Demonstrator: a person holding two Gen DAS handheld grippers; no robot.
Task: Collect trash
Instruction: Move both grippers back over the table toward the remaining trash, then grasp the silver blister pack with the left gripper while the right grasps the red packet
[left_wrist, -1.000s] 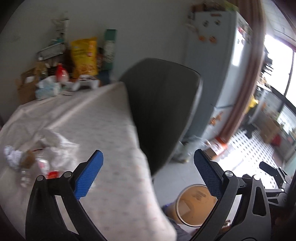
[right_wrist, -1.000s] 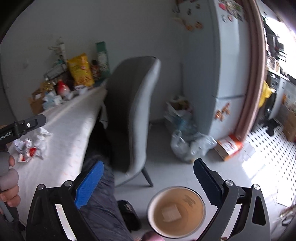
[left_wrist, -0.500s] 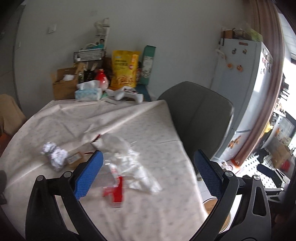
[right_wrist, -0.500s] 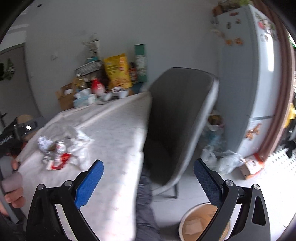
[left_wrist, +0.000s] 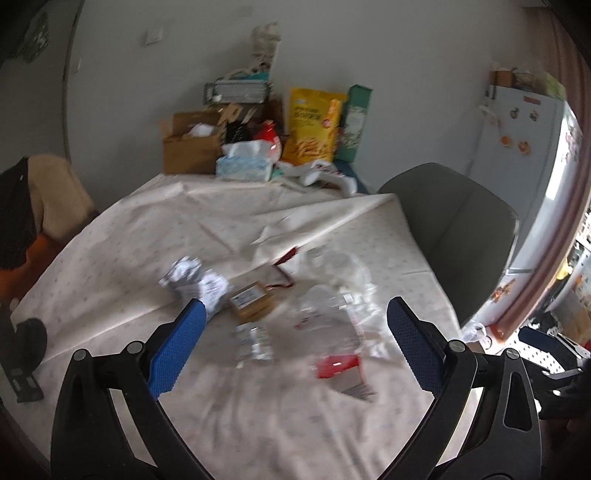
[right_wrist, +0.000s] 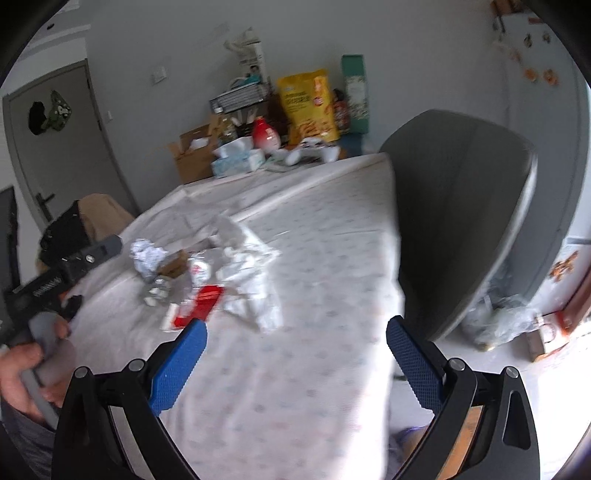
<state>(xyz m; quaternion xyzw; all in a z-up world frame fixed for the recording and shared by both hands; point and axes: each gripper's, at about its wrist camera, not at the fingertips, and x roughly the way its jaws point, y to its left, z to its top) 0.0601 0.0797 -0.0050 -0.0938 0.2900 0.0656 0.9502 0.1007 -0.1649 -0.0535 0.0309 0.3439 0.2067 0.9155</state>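
Observation:
A pile of trash lies on the white tablecloth (left_wrist: 147, 236): a crumpled white paper ball (left_wrist: 195, 280), a small brown box (left_wrist: 253, 301), a foil scrap (left_wrist: 255, 341), clear plastic wrap (left_wrist: 340, 295) and a red wrapper (left_wrist: 338, 365). My left gripper (left_wrist: 295, 347) is open and empty, just above and in front of the pile. My right gripper (right_wrist: 295, 365) is open and empty over the table, right of the pile; there the paper ball (right_wrist: 147, 256), red wrapper (right_wrist: 201, 304) and plastic (right_wrist: 251, 280) show.
A grey chair (left_wrist: 458, 229) stands at the table's right side. Boxes, a tissue pack (left_wrist: 245, 162), a yellow snack bag (left_wrist: 314, 125) and a green carton crowd the far edge. A fridge (left_wrist: 517, 147) stands beyond the chair. Bags lie on the floor (right_wrist: 502, 321).
Both grippers swung left and up from the floor bin and chair toward the table. The trash pile now lies centred before the left gripper and closer. Both stay open.

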